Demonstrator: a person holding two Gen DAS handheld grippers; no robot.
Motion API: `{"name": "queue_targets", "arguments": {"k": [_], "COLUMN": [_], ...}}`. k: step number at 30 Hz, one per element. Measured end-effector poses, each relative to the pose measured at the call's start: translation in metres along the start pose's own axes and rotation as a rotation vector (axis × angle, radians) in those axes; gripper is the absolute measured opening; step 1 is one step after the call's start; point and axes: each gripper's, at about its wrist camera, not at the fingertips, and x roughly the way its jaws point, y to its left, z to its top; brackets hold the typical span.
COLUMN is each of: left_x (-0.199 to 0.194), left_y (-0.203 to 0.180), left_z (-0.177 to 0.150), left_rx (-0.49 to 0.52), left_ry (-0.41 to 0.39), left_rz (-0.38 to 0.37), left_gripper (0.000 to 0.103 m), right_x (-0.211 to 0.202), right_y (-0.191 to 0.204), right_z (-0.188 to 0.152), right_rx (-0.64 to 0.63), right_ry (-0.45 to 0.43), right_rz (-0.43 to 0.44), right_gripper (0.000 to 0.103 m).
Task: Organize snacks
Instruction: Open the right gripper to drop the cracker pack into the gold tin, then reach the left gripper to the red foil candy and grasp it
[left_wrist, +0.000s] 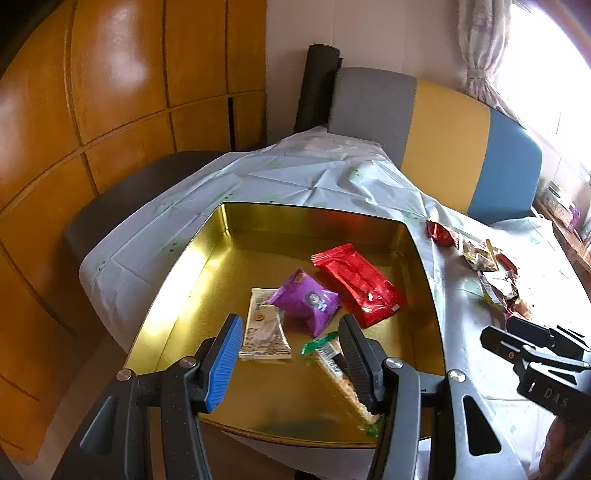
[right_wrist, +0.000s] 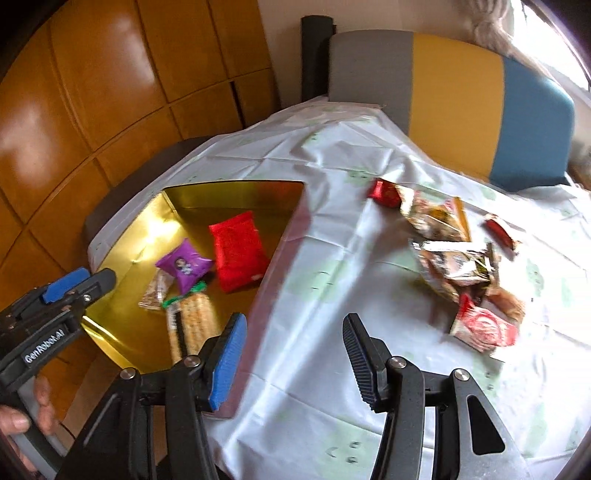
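Note:
A gold tin tray (left_wrist: 424, 266) (right_wrist: 291, 225) sits on the white tablecloth. In it lie a red packet (left_wrist: 358, 282) (right_wrist: 238, 251), a purple packet (left_wrist: 306, 301) (right_wrist: 183, 265), a beige packet (left_wrist: 263, 328) (right_wrist: 154, 290) and a green-ended cracker pack (left_wrist: 332, 360) (right_wrist: 194, 323). My left gripper (left_wrist: 291, 332) is open and empty above the tray, over the beige and cracker packs. My right gripper (right_wrist: 293, 328) is open and empty above the cloth at the tray's right wall. A pile of loose snacks (right_wrist: 454, 258) (left_wrist: 487, 273) lies on the cloth to the right, with a red-and-white packet (right_wrist: 484, 326) nearest.
A small red packet (right_wrist: 384, 192) (left_wrist: 441, 232) lies at the pile's far end. A grey, yellow and blue chair back (left_wrist: 443, 140) stands behind the table. Wooden cabinets (left_wrist: 110, 92) fill the left side. The right gripper shows in the left wrist view (left_wrist: 517, 332).

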Motion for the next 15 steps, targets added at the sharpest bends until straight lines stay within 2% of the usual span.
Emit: {"name": "queue_targets", "arguments": {"k": [15], "left_x": [0.0], "left_y": [-0.031], "left_z": [0.003], "left_rx": [0.078], "left_ry": [0.004], "left_rz": [-0.026], "left_gripper": [0.055], "right_x": [-0.025], "right_y": [-0.086], "right_z": [-0.012], "right_rx": [0.063], "right_ry": [-0.002], "right_rz": [-0.164], "right_gripper": [0.055]}}
